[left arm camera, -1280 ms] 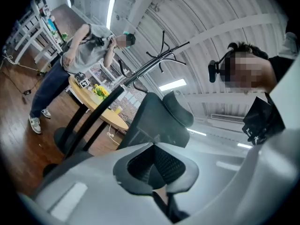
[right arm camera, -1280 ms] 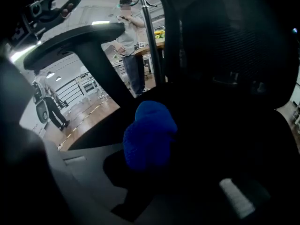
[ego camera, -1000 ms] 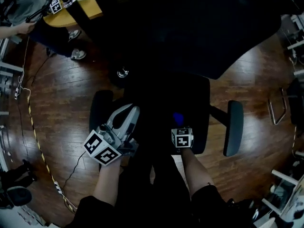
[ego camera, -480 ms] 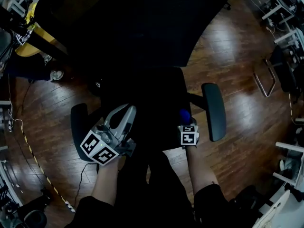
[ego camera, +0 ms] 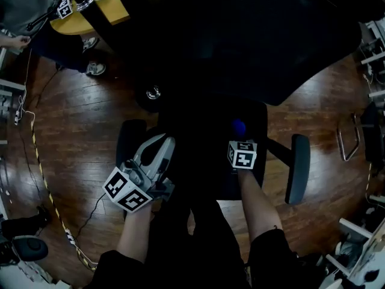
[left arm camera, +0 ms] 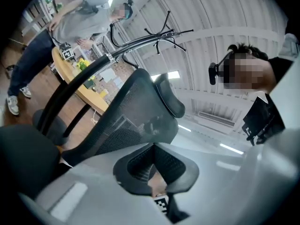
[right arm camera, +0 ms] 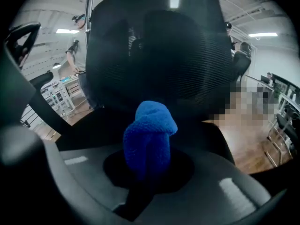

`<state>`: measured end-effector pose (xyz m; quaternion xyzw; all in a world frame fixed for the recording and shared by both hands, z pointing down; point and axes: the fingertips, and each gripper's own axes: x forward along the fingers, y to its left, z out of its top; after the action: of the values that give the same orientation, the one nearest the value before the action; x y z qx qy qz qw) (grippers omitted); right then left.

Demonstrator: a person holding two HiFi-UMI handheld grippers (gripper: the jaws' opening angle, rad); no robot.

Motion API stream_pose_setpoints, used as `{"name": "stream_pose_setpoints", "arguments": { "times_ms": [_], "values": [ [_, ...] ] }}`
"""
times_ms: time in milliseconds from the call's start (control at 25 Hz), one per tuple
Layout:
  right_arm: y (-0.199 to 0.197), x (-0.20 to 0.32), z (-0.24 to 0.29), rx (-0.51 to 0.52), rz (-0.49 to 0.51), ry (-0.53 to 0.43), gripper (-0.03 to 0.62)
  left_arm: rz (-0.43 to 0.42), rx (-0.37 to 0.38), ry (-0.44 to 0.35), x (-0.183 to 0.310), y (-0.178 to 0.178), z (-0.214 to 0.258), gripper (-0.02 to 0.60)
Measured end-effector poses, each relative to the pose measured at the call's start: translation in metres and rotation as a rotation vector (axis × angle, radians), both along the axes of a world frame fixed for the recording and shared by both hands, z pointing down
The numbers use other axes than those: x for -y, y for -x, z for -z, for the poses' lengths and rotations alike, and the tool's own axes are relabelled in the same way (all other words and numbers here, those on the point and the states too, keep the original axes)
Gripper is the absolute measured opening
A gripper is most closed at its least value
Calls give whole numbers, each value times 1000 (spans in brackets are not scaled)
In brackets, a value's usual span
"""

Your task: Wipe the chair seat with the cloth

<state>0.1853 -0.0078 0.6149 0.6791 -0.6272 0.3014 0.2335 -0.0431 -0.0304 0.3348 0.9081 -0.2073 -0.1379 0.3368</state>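
Clamping a bunched blue cloth [right arm camera: 150, 137] between its jaws, which are closed tight on it, the right gripper [ego camera: 240, 141] reaches over the chair seat [ego camera: 201, 131]. In the head view the cloth shows as a small blue spot just ahead of the gripper's marker cube [ego camera: 242, 154], above the right half of the dark seat. Whether the cloth touches the seat cannot be made out. In the right gripper view the cloth stands up out of the jaws as a rounded wad, with the mesh chair back [right arm camera: 154, 46] filling the frame behind it. The left gripper [ego camera: 161, 144] is held at the seat's left edge, just beside the left armrest [ego camera: 128, 138]. Its jaws are pressed together with nothing between them, and its own view looks up past the chair back toward the ceiling. The right armrest [ego camera: 298, 167] stands out to the far side of the seat, over the wooden floor [ego camera: 78, 119]. At the top left of the head view a yellow-topped table [ego camera: 103, 9] stands well apart from the chair, with another person [ego camera: 36, 8] beside it.
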Motion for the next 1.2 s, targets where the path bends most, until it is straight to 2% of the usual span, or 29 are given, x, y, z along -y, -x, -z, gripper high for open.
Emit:
{"name": "stream_pose_setpoints", "arguments": {
  "times_ms": [280,480,680,800,880,1080,1200],
  "values": [
    [104,108,-11,46,210,-14,34,120,-17,15,28,48,0,-8],
    [182,161,-24,95,343,-29,34,195,-30,18,41,73,0,-8],
    [213,180,-40,101,406,-15,34,217,-60,57,41,76,-6,-8],
    [207,179,-40,79,417,-17,34,196,-48,59,42,72,-7,-8],
    [186,173,-42,63,383,3,34,179,-41,61,42,65,-6,-8],
    [90,134,-59,-12,247,58,34,110,-22,55,29,47,-13,-8],
    [23,107,-58,-47,140,82,34,92,-44,80,28,36,-20,-8]
  ]
}}
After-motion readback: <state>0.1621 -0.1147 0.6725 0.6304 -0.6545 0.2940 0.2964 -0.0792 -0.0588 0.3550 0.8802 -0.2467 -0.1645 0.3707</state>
